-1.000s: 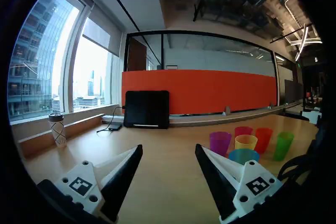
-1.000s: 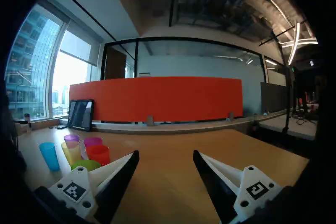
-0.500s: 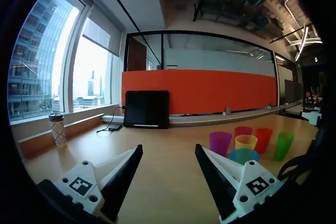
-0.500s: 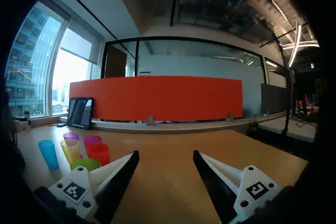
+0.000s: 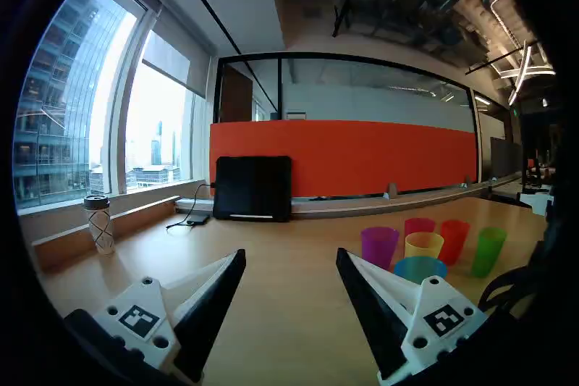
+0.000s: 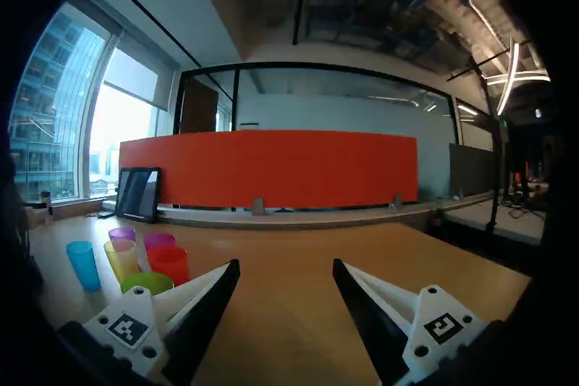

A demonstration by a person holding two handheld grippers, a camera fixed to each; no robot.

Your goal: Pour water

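Left gripper and right gripper gape empty over the tabletop; upright cups cluster between them, perhaps nearer the left gripper.

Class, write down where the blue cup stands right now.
In the right gripper view the blue cup stands on the table at lower left, just left of the yellow cup.

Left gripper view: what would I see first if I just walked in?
Probably the long orange panel across the back of the wooden desk. Next, the bunch of bright plastic cups standing on the desk to the right, and the big sunny window on the left.
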